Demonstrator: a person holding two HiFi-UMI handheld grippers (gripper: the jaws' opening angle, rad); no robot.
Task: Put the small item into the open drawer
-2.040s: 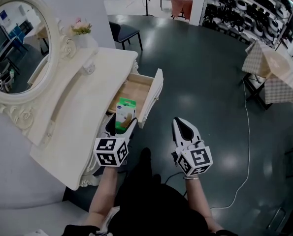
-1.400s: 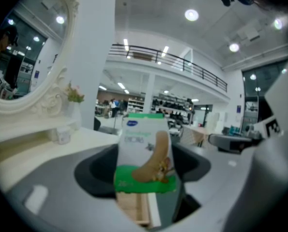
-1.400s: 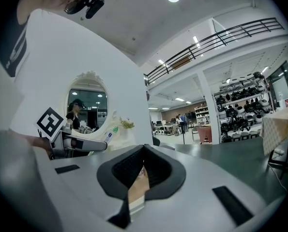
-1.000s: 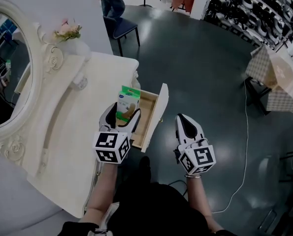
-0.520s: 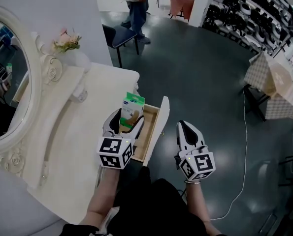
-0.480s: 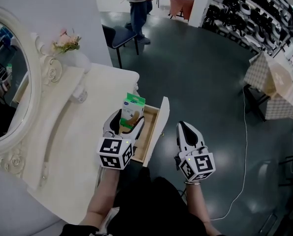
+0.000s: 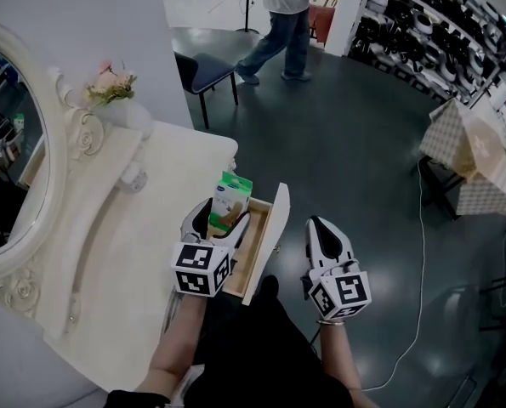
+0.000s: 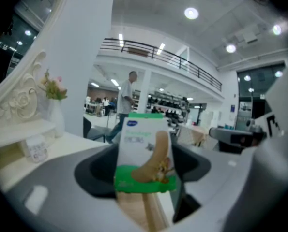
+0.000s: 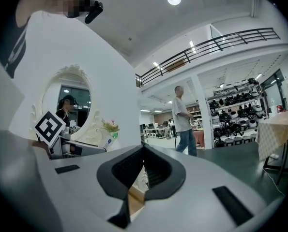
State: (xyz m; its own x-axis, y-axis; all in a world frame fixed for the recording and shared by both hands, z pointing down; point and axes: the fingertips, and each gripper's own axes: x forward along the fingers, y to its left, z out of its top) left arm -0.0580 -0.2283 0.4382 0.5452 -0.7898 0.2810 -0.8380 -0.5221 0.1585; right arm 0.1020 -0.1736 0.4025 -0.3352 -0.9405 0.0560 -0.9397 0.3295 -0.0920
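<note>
Left gripper (image 7: 220, 218) is clamped on the small box (image 7: 228, 201), a white carton with a green band and a foot printed on its face. In the left gripper view the box (image 8: 146, 151) stands upright between the two jaws, gripped by its lower part, with the green top edge clear above them. Pale wood shows below the box in that view.

In the head view the box sits over the inner end of the open drawer (image 7: 268, 238), close to the front edge of the bench (image 7: 125, 253). It is held above the drawer. I cannot tell how far it is from the drawer floor. The drawer is pulled out to the right of the bench, with a wooden inside and a cream front panel.

Right gripper (image 7: 322, 226) is closed and holds nothing. In the right gripper view the jaws of the right gripper (image 9: 144, 164) meet tip to tip. It hangs over the dark floor, just to the right of the drawer front and not touching it.

Also on the bench:
- An ornate oval mirror (image 7: 14, 177) at the back left.
- A small bunch of flowers (image 7: 110, 87) at the far end.

Beyond the bench:
- A dark chair (image 7: 203, 68) stands by the wall.
- A person (image 7: 285, 15) in jeans is walking across the floor.
- A white cable (image 7: 420, 253) trails over the floor at right, near a table with a checked cloth (image 7: 465, 147).
</note>
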